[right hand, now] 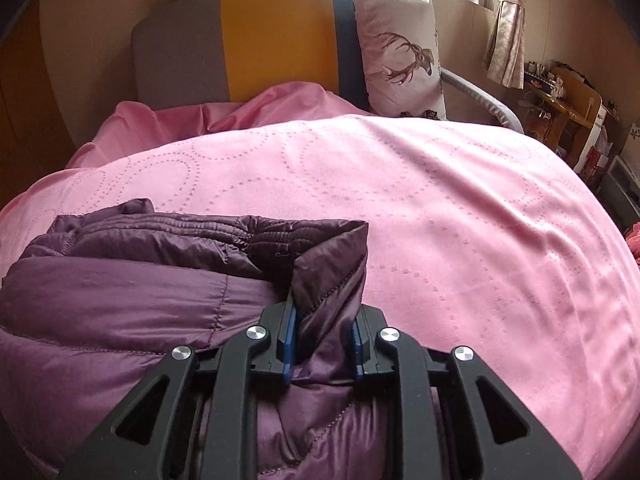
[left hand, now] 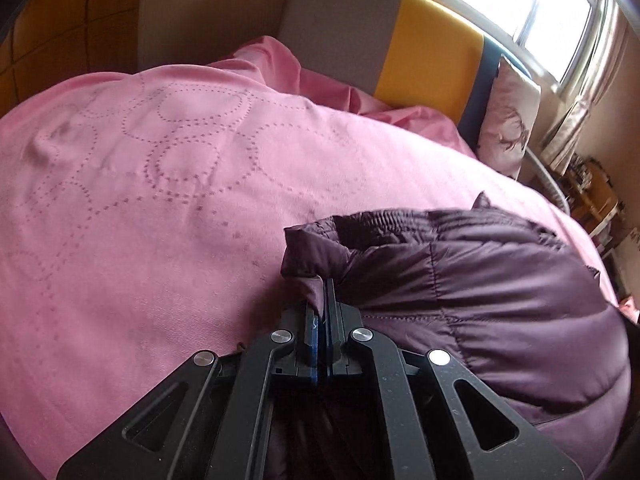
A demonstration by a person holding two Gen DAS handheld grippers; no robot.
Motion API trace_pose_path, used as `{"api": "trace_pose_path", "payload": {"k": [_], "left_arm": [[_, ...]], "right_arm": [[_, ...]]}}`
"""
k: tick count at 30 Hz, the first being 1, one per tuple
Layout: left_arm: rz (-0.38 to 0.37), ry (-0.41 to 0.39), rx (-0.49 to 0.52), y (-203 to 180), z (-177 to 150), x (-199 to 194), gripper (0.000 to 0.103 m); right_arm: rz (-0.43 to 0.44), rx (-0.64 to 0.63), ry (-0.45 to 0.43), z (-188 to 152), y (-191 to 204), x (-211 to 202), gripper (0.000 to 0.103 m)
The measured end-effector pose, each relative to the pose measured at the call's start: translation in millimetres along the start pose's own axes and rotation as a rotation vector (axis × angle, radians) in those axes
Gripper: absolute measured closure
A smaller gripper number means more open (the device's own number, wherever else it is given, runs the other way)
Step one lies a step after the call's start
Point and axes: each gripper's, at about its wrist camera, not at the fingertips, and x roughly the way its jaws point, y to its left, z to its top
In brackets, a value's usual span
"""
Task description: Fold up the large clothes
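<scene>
Both grippers, left gripper (left hand: 322, 300) and right gripper (right hand: 324, 320), are clamped onto opposite corners of the purple puffer jacket (right hand: 132, 292) right ahead on the pink bedspread (right hand: 460, 208), probably to keep the fold even.

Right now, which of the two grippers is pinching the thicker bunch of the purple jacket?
The right gripper: its fingers stand apart around a thick fold of the purple jacket. The left gripper is nearly closed on a thin edge.
</scene>
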Motion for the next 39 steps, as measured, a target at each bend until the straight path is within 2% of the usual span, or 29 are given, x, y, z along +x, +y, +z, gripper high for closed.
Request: {"api": "trace_pose_path", "payload": {"k": [5,8,9,12,14,16,20,22,26,31,39], "left_arm": [[0.026,0.013,0.006,0,-2,5,0.101],[0.081,0.026,0.031,-6,1,-2,0.098],[0.108,0.023,0.037,-8,3,-6,0.095],[0.157,-0.021,0.02,-12,6,-35,0.083],[0.167,-0.085,0.009,-20,5,-62,0.059],[0.127,-0.147,-0.002,-32,3,-87,0.053],[0.014,-0.189,0.036,-81,-7,-108,0.053],[-0.054,-0.171,0.066,-116,-15,-103,0.053],[-0.107,-0.116,0.089,-160,-28,-78,0.053],[-0.053,-0.049,0.104,-169,-44,-26,0.053],[-0.033,-0.063,0.115,-159,-61,2,0.053]], "right_arm": [[-0.007,-0.006,0.028,1,-2,12,0.082],[-0.001,0.0,0.038,2,-5,8,0.078],[-0.004,0.006,0.039,3,-7,5,0.074],[-0.01,0.039,0.007,6,-16,-12,0.049],[-0.018,0.041,-0.049,4,-17,-36,0.045],[0.012,0.027,-0.099,0,-11,-60,0.043],[0.077,-0.007,-0.151,-19,14,-95,0.038],[0.085,-0.031,-0.165,-29,28,-101,0.034],[0.06,-0.064,-0.15,-45,42,-90,0.033],[0.103,-0.029,-0.14,-53,32,-74,0.032],[0.105,-0.021,-0.155,-63,34,-58,0.031]]}}
